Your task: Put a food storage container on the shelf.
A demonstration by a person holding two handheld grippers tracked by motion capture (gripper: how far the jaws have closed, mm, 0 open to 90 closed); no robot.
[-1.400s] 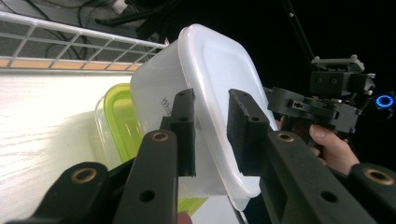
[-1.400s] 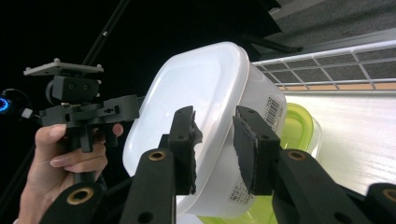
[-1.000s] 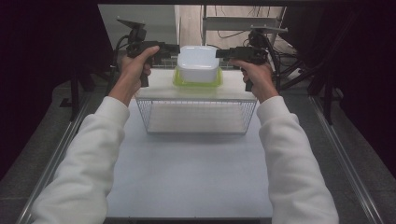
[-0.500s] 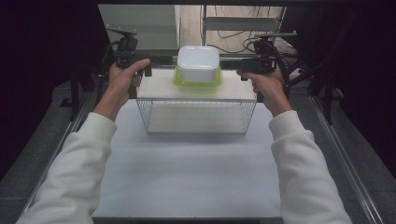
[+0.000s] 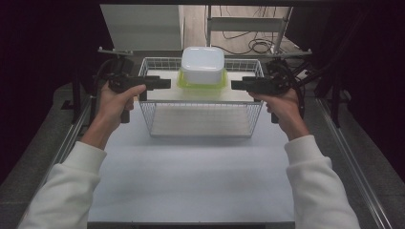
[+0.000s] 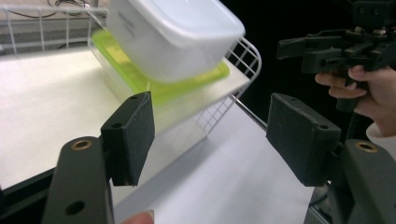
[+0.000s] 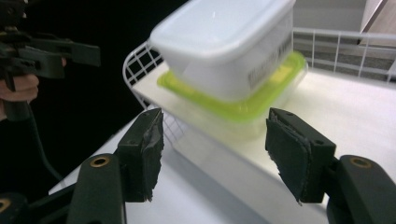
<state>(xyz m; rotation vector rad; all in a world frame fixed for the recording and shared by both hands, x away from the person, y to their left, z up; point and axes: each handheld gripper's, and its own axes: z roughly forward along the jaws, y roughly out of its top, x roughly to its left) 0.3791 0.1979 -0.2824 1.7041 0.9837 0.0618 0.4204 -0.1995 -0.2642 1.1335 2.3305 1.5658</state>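
Observation:
A white plastic tub [image 5: 202, 64] sits upside down on a clear container with a green lid [image 5: 185, 83]. The stack rests on a white board [image 5: 160, 93] laid across a wire basket [image 5: 200, 119]. My left gripper [image 5: 165, 83] is level just left of the stack, jaws open and empty; its own view has the tub [image 6: 173, 37] and green lid [image 6: 187, 86] beyond the gripper [image 6: 212, 126]. My right gripper [image 5: 235, 85] is just right of the stack, apart from it. Its jaws have just been opening and hold nothing [image 7: 212, 135], with the tub [image 7: 224, 42] ahead.
The basket stands at the far middle of a white tabletop [image 5: 191, 181], with metal rails [image 5: 353, 171] along both sides. Cables and a frame lie behind the basket. Each gripper view also has the other hand's gripper [image 6: 289, 46] [image 7: 70, 53] against a dark background.
Both hands have drawn back from the sides of the stack, outward and toward the person. The right jaws stand wider. The stack has not moved.

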